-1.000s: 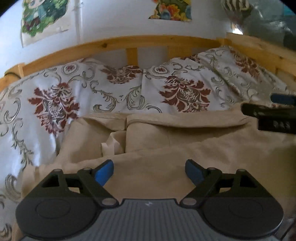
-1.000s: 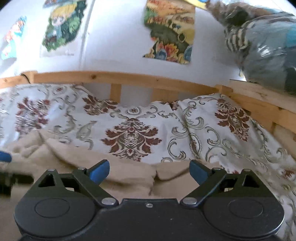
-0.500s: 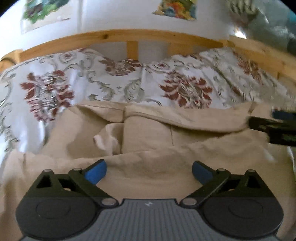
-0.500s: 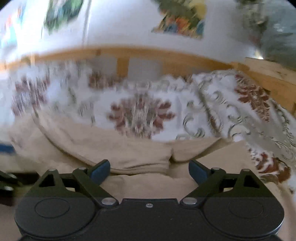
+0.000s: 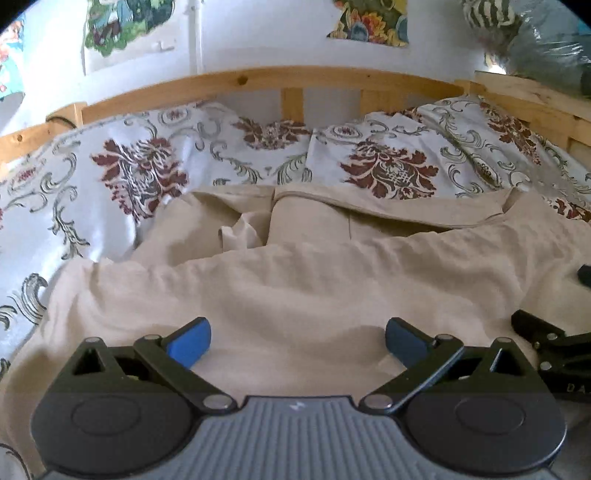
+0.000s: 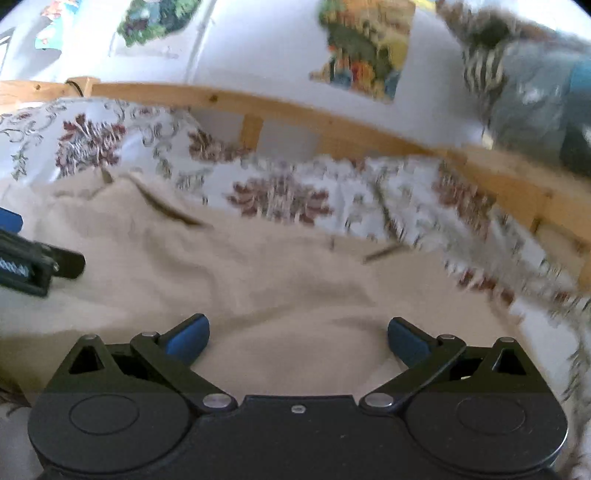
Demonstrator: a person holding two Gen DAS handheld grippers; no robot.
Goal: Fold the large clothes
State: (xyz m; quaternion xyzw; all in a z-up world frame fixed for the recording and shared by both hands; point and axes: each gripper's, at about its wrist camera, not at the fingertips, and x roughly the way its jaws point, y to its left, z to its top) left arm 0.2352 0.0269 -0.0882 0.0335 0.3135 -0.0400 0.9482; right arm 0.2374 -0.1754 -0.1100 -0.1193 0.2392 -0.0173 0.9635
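A large beige garment (image 5: 295, 280) lies spread and partly folded on a bed with a floral sheet (image 5: 140, 173); it also fills the right wrist view (image 6: 258, 280). My left gripper (image 5: 297, 345) is open and empty, low over the garment's near part. My right gripper (image 6: 297, 341) is open and empty, also just above the beige cloth. The right gripper's body shows at the right edge of the left wrist view (image 5: 554, 350); the left gripper shows at the left edge of the right wrist view (image 6: 33, 262). The right wrist view is blurred.
A wooden bed rail (image 5: 295, 79) runs along the far side, with a white wall and posters (image 5: 369, 18) behind. A plastic-wrapped bundle (image 5: 535, 33) sits at the far right corner. Floral sheet surrounds the garment on left and far sides.
Both grippers have pulled back toward the near side of the garment. The right gripper has moved nearer and lower beside the left one. Both stay open.
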